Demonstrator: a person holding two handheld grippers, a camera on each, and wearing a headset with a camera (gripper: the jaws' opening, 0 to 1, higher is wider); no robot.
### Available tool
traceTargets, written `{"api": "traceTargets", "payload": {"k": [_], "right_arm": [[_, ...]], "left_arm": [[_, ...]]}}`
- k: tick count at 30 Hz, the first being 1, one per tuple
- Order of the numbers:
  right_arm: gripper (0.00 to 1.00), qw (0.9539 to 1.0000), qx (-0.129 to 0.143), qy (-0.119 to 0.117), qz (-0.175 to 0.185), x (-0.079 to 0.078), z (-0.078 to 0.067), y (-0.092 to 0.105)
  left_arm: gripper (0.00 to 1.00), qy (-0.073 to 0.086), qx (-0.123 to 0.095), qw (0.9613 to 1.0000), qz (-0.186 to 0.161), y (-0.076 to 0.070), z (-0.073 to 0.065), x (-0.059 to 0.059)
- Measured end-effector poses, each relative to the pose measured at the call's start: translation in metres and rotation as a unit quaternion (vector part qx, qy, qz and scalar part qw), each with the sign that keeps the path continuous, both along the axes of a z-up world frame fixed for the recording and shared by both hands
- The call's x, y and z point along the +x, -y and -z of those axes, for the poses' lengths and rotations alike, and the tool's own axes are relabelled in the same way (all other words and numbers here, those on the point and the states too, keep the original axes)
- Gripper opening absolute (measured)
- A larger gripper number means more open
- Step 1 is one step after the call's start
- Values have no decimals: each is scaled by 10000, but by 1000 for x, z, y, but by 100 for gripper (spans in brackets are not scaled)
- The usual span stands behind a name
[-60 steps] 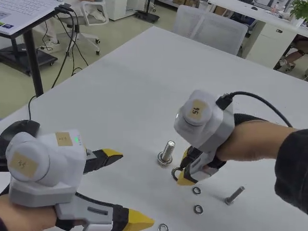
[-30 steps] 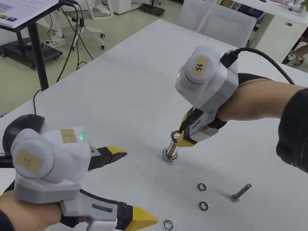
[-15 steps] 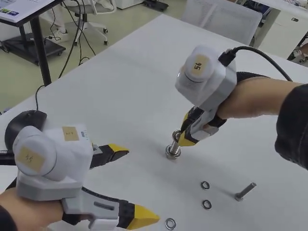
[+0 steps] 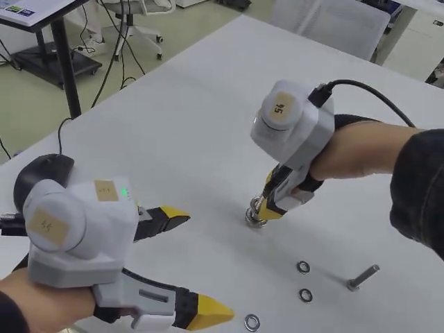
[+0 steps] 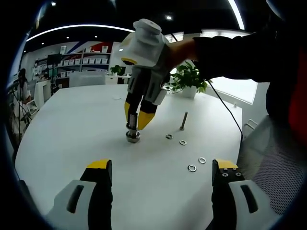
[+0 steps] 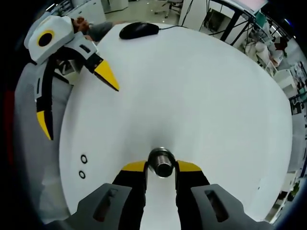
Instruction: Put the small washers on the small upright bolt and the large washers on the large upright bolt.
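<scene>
**While your right tool (image 4: 261, 210) straddles the upright bolt (image 5: 132, 136), your left tool (image 4: 198, 265) hangs open**

Where your right tool comes down in the head view, its yellow tips sit low on either side of the upright bolt, close to the bolt's foot on the white counter (image 4: 208, 104). In the right gripper view the bolt's round top shows right between the two jaws. They are narrow and hug it close. You cannot tell whether they clamp the bolt, a washer or nothing. The left gripper view shows a wider metal ring at the bolt's foot; whether it is a washer or the bolt head is unclear.

Your left tool is near you at the lower left of the head view. Its jaws are spread wide with nothing between them. It points toward the bolt but is well apart from it.

The loose washers (image 4: 303, 267) lie flat on the counter, on your side of the upright bolt and to its right. The head view shows three: two just beside each other, and one at the bottom edge near the left tool's nearer yellow tip. The left gripper view shows four, in two pairs. They are too small to sort by size.

A thin bolt (image 4: 363, 277) lies on its side right of the washers, apart from them. A black mouse (image 4: 38, 173) sits at the counter's left edge beyond your left tool. A black cable (image 4: 361, 87) loops off the back of your right tool.
</scene>
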State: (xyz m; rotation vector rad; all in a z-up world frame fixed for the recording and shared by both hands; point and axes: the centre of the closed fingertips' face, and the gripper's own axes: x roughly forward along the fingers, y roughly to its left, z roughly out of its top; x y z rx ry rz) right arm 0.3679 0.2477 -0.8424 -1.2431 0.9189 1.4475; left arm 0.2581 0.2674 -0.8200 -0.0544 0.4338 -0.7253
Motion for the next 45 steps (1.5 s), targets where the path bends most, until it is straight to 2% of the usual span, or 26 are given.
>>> {"api": "traceTargets", "payload": {"k": [11,12,16,30,38,45], "right_arm": [[23,10000,12,-15,52,-3,13,3],[24,10000,32,-24,48,-2,18,2],[24,10000,77,-35,52,1,20,1],[25,9999,84,35,51,5,22,3],[26,9999,66,67,137,7,18,14],[26,9997,46,62,212,2,17,25]], "left_arm": [[85,-38,14,10000,-4,0,3,-3],[85,-41,19,10000,-4,0,3,-3],[85,-52,9,10000,-13,-1,3,-4],[85,-42,23,10000,22,1,3,-4],[85,-47,32,10000,64,3,3,-4],[85,-32,50,9999,122,6,2,-4]]}}
